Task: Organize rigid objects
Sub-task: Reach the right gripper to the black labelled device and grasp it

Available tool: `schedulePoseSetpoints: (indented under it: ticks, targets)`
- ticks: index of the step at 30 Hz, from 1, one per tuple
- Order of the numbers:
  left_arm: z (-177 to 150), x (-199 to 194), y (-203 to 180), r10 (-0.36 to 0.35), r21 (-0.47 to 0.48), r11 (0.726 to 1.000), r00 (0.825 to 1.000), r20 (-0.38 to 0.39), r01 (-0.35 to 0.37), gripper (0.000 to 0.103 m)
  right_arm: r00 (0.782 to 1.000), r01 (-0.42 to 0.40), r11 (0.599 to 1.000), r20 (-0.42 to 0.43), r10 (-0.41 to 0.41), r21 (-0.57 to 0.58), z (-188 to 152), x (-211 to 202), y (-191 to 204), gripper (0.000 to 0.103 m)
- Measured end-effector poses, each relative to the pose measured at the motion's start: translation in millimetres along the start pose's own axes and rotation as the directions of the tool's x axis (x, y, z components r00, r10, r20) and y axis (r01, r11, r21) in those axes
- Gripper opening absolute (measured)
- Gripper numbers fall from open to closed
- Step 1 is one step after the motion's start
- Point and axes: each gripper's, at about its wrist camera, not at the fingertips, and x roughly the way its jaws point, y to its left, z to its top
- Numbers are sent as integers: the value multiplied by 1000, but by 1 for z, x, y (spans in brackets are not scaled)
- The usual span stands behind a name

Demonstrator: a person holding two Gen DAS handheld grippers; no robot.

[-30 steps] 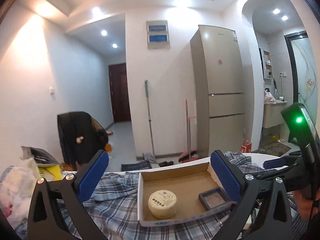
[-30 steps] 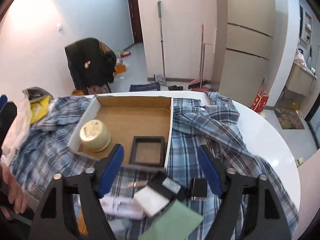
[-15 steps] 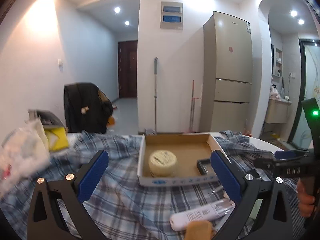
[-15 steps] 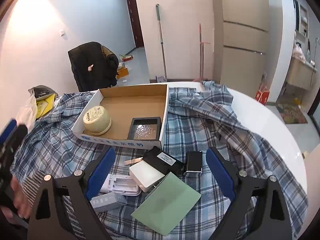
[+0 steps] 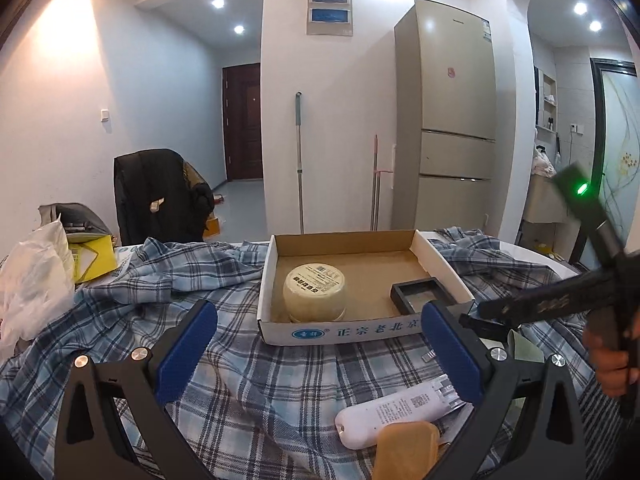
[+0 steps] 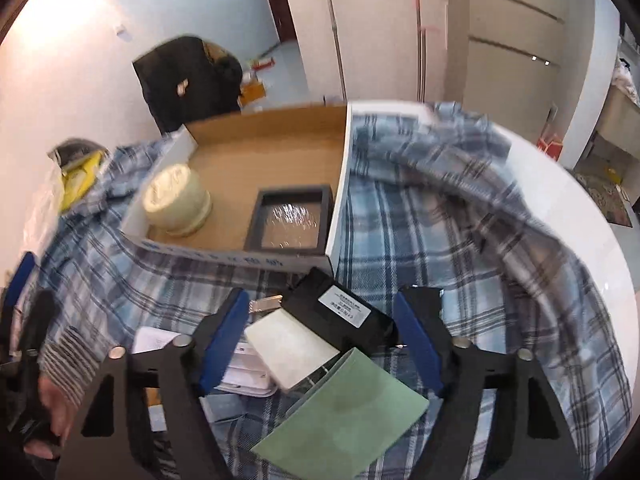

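A shallow cardboard box lies on a blue plaid shirt. In it are a cream round jar and a black square frame case. My left gripper is open and empty, in front of the box. My right gripper is open over a pile in front of the box: a black labelled box, a white flat block and a green card. A white oblong device and a tan object lie near my left gripper's right finger.
The plaid shirt covers a round white table. A white plastic bag and a yellow packet lie at the far left. The right gripper's body shows in the left wrist view.
My right gripper has dropped and moved forward over the pile of small objects, closer to the box. My left gripper has shifted only slightly. Both stay open.
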Motion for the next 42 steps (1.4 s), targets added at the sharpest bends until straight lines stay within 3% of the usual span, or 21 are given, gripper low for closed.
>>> schedulePoseSetpoints:
  ticks: [4, 11, 19, 20, 22, 24, 25, 32, 36, 42]
  targets:
    - [-1, -2, -4, -11, 22, 1000, 1000, 5, 11, 103, 998, 62, 998, -6, -62, -16, -1, 17, -3, 63]
    - [-3, 2, -15, -51, 72, 996, 999, -14, 52, 103, 999, -35, 999, -36, 34, -23, -2, 24, -8, 54]
    - [-4, 4, -13, -60, 57, 996, 998, -25, 61, 103, 999, -53, 997, -10, 53, -50, -6, 30, -7, 46]
    - [-4, 4, -12, -60, 53, 997, 998, -25, 61, 103, 998, -59, 997, -5, 59, -47, -6, 29, -8, 42]
    - [-4, 4, -11, -64, 47, 997, 998, -24, 65, 103, 998, -60, 997, 14, 61, -43, -6, 22, -9, 21]
    - [-4, 3, -10, -63, 43, 997, 998, -22, 64, 103, 998, -59, 997, 35, 61, -51, -6, 14, -8, 8]
    - [-4, 3, -10, -63, 42, 997, 998, -22, 64, 103, 997, -64, 996, 37, 66, -57, -6, 11, -9, 6]
    - [-4, 2, -10, -67, 43, 997, 998, -19, 68, 103, 993, -119, 992, 15, 120, -30, -9, 10, -22, 9]
    - [-5, 2, -8, -77, 34, 996, 997, -27, 78, 103, 991, -137, 991, 7, 137, 10, -8, 16, -33, 32]
    - [-5, 5, -7, -80, 27, 996, 996, -36, 81, 103, 985, -167, 986, -28, 168, 26, -11, 33, -34, 47]
